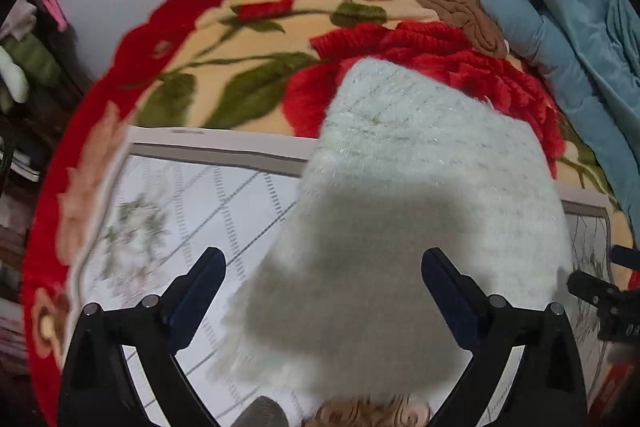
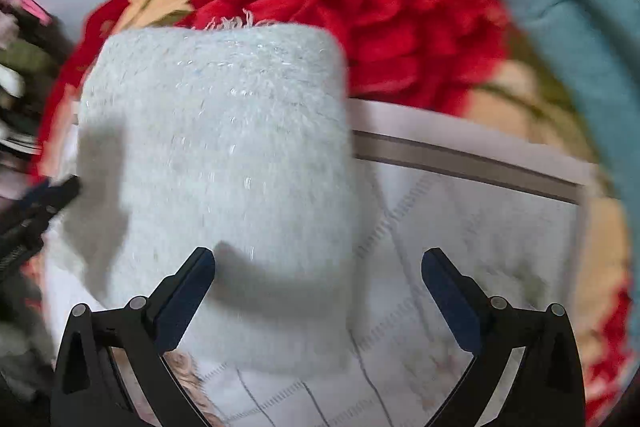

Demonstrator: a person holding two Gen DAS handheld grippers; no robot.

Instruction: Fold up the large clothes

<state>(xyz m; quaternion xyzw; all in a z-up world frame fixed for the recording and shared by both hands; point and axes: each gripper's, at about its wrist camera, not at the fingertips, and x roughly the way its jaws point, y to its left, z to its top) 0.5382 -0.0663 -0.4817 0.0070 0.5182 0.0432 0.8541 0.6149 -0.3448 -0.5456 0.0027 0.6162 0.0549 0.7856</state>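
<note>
While the fluffy pale-blue sweater (image 1: 408, 187) is lying as a neat folded block on the bed, left claw (image 1: 322, 301) and right claw (image 2: 318, 301) are hanging wide open, empty, so folding is looking practically finished.

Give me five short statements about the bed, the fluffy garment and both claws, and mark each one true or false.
1. The fluffy pale mint knitted garment lies folded in a compact block. True.
2. The left claw is clamped on the garment. False: its jaws stand wide apart, pinching nothing.
3. The right claw is open. True.
4. The garment lies on a plain blue sheet. False: under it are a white quilted sheet with grey stitching and a red rose-patterned plush blanket.
5. A light blue padded quilt is bunched at the bed's right side. True.
</note>
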